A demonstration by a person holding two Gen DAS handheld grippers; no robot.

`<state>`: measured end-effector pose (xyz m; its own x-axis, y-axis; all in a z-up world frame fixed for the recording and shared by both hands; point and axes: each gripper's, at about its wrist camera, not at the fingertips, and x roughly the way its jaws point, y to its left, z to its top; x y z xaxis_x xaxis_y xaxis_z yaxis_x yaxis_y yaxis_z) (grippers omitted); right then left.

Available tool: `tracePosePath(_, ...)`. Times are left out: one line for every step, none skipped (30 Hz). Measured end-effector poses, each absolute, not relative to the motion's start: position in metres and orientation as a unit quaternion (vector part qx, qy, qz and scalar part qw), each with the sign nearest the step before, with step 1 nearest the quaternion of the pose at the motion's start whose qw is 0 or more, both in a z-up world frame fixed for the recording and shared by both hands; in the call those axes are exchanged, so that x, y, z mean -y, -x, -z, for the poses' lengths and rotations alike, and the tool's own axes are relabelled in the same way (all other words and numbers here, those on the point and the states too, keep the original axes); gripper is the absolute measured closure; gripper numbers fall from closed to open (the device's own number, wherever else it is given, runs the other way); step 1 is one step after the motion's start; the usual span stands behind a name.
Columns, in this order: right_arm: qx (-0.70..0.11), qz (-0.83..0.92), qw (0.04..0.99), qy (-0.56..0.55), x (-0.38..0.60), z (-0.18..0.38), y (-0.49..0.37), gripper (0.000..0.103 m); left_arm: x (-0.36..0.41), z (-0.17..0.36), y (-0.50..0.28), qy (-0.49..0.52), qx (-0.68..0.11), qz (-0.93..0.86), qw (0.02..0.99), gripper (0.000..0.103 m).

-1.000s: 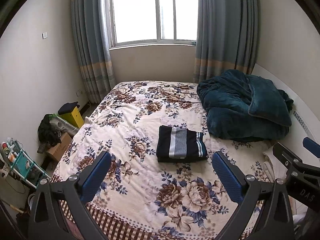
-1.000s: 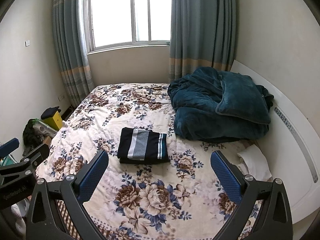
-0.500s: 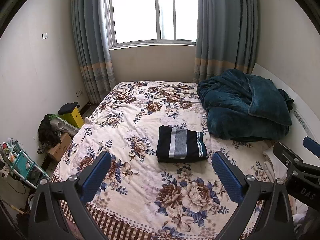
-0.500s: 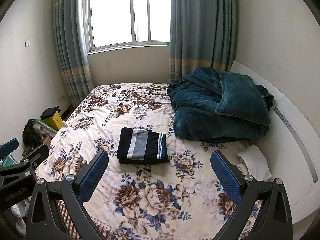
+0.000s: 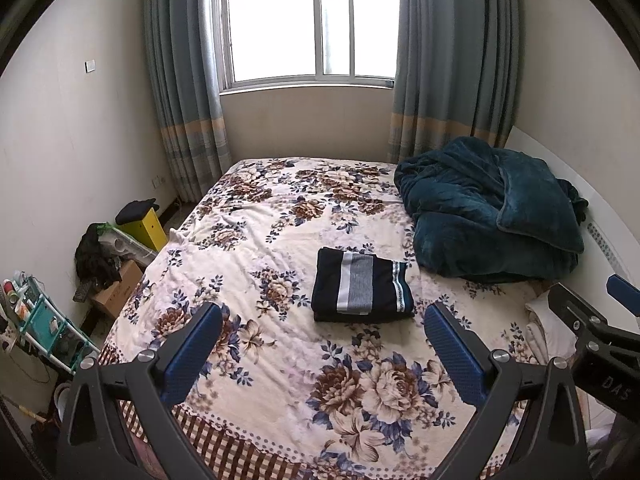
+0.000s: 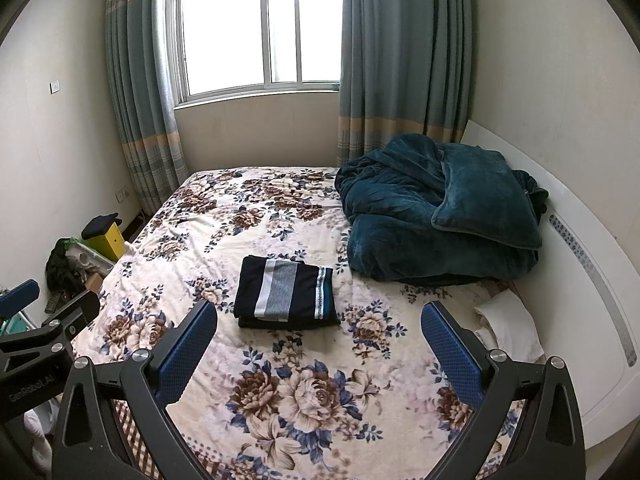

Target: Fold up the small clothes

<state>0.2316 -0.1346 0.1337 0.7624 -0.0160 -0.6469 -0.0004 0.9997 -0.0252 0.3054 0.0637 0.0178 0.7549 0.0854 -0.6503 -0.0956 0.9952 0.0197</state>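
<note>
A navy garment with grey and white stripes (image 5: 362,290) lies folded into a neat rectangle near the middle of the cream floral bedspread (image 5: 280,360), just beside the heaped dark teal plush blanket (image 5: 492,212) at the headboard side. The left gripper (image 5: 320,354) with blue textured pads hangs well back from it near the bed's foot, jaws spread wide and holding nothing; the right gripper (image 6: 318,354) is likewise wide and empty, equally far from the cloth. Judging by the tidy, squared edges, this piece looks finished. No other loose small clothes show on the bed, so whether more folding remains cannot be told.
</note>
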Motion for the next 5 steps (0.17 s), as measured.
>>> tracePosePath(-0.344, 0.004, 0.939, 0.012, 0.1342, -0.1337, -0.2313, 0.0, -0.0636, -0.0179, -0.3051, 0.007, -0.346, -0.049, 0.937, 0.0)
tracePosePath(-0.344, 0.004, 0.939, 0.012, 0.1336, -0.1336, -0.2312, 0.0, -0.0635, -0.0185, -0.3039, 0.008, -0.343, -0.049, 0.938, 0.0)
tracePosePath(-0.344, 0.005, 0.939, 0.012, 0.1345, -0.134, -0.2311, 0.0, -0.0629, -0.0188, -0.3027, 0.008, -0.34, -0.049, 0.939, 0.0)
tracePosePath(-0.344, 0.004, 0.939, 0.011, 0.1344, -0.134, -0.231, 0.0, -0.0624, -0.0189, -0.3025, 0.008, -0.339, -0.049, 0.94, 0.0)
tracePosePath(-0.344, 0.004, 0.939, 0.011, 0.1346, -0.134, -0.2312, 0.0, -0.0616, -0.0195, -0.3024, 0.007, -0.338, -0.047, 0.94, 0.0)
